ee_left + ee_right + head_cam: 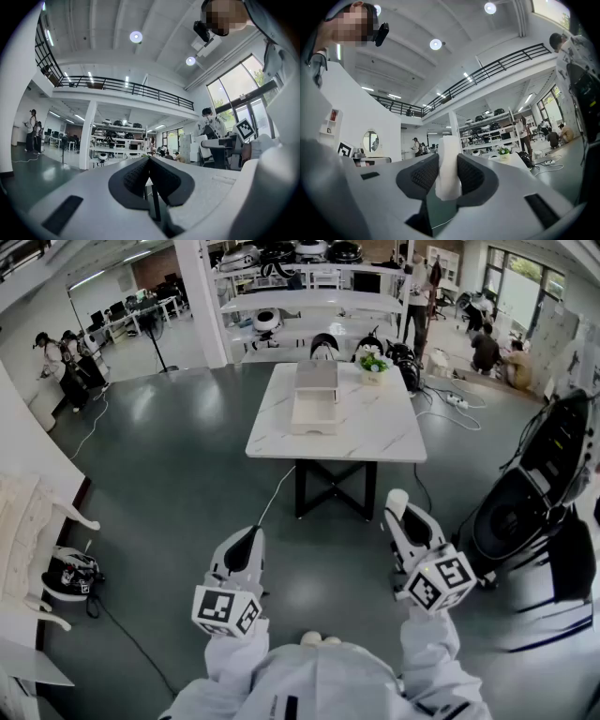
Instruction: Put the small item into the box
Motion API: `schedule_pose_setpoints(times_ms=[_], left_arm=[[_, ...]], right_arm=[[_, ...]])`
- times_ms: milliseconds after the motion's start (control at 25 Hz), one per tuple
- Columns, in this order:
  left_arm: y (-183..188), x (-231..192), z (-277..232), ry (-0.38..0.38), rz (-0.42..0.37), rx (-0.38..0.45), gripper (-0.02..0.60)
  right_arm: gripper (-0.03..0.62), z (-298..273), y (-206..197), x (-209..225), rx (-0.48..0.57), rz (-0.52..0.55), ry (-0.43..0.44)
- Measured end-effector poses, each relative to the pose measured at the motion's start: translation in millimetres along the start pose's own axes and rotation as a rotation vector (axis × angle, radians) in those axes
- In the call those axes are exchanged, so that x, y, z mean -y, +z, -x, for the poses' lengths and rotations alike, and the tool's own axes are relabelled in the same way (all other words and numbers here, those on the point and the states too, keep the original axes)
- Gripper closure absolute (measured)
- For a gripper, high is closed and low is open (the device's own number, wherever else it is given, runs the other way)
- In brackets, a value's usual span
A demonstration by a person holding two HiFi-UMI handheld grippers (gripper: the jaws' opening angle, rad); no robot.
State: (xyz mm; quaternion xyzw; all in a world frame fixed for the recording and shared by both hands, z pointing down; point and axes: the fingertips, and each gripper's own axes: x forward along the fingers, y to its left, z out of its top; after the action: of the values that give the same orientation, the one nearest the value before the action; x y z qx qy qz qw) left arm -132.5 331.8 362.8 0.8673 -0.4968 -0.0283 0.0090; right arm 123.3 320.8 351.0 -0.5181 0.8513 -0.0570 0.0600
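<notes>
Right tool (448, 161) tight on white item (450, 180)

White sleeves (427, 652), light grey left gripper (249, 535) and right gripper (397, 498), black-and-white marker cubes (228, 609), dark ribbed jaws.

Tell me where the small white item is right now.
In the right gripper view, the small white item is clamped between the jaws of the right gripper, on the person's right; the box sits far ahead on the marble table.

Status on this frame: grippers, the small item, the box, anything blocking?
Left hand-held gripper shut, empty. Right hand-held gripper shut on white small item. Box open on table, some way ahead. Cable on floor between.
</notes>
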Motion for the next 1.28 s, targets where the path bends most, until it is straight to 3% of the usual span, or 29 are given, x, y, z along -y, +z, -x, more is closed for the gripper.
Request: schedule_pose_setpoints(times_ms=[720,1280], left_arm=[[-12,31,-4,0.05,0.002,-0.016,0.583],[-26,4,-46,0.084,0.02,-0.039,0.583]], right_arm=[[0.482,14,0,27,0.02,-0.021,0.048],[0.482,-38,-11,54,0.0,-0.025,0.07]])
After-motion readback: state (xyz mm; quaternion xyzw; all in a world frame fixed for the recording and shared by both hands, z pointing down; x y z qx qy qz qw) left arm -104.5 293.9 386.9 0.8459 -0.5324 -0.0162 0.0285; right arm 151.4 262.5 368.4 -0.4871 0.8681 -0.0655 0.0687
